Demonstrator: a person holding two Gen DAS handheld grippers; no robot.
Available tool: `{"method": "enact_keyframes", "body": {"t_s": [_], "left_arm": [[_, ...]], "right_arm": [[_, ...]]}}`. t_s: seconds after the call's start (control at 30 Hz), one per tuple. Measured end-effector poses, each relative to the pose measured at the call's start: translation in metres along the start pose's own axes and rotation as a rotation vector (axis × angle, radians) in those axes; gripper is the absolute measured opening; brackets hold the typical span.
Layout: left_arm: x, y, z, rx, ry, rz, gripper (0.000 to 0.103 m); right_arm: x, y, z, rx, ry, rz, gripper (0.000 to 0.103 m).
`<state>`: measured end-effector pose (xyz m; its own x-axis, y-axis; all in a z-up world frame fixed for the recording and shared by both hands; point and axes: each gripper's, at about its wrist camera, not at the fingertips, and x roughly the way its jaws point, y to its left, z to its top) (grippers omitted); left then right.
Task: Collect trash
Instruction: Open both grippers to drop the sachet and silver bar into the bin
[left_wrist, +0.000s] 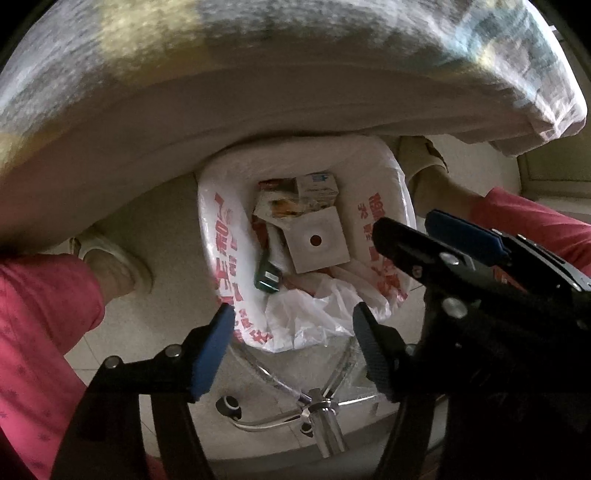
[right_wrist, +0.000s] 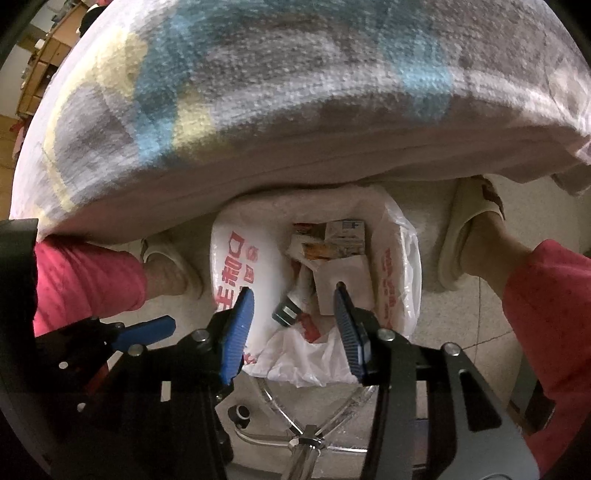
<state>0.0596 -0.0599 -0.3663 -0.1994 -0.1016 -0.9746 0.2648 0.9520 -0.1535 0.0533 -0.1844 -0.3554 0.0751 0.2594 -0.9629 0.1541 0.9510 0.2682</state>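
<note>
A trash bin lined with a white plastic bag with red print (left_wrist: 221, 236) (right_wrist: 240, 258) stands on the floor under the table edge. Inside lie a grey square box with a round hole (left_wrist: 317, 240) (right_wrist: 332, 280), small cartons (left_wrist: 317, 188) (right_wrist: 345, 236) and a green-capped item (left_wrist: 266, 277) (right_wrist: 286, 314). My left gripper (left_wrist: 295, 339) is open and empty above the bin's near rim. My right gripper (right_wrist: 295, 328) is open and empty over the bin; it also shows at the right of the left wrist view (left_wrist: 402, 227).
A table with a patterned cloth (left_wrist: 258, 55) (right_wrist: 295, 92) overhangs the far side of the bin. The person's slippered feet (left_wrist: 118, 266) (right_wrist: 469, 243) and pink trouser legs (left_wrist: 40, 332) flank the bin. A chrome chair base (left_wrist: 317, 410) (right_wrist: 306, 439) sits just in front.
</note>
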Motion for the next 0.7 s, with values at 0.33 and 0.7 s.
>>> {"method": "enact_keyframes", "body": {"t_s": [0.33, 0.7], "left_arm": [[-0.01, 0.008, -0.003, -0.024, -0.029, 0.019, 0.073], [-0.054, 0.019, -0.02, -0.081, -0.169, 0.082, 0.078]], "right_arm": [[-0.006, -0.006, 0.0, 0.029, -0.02, -0.007, 0.055], [-0.072, -0.011, -0.014, 0.039, -0.175, -0.089, 0.085]]}}
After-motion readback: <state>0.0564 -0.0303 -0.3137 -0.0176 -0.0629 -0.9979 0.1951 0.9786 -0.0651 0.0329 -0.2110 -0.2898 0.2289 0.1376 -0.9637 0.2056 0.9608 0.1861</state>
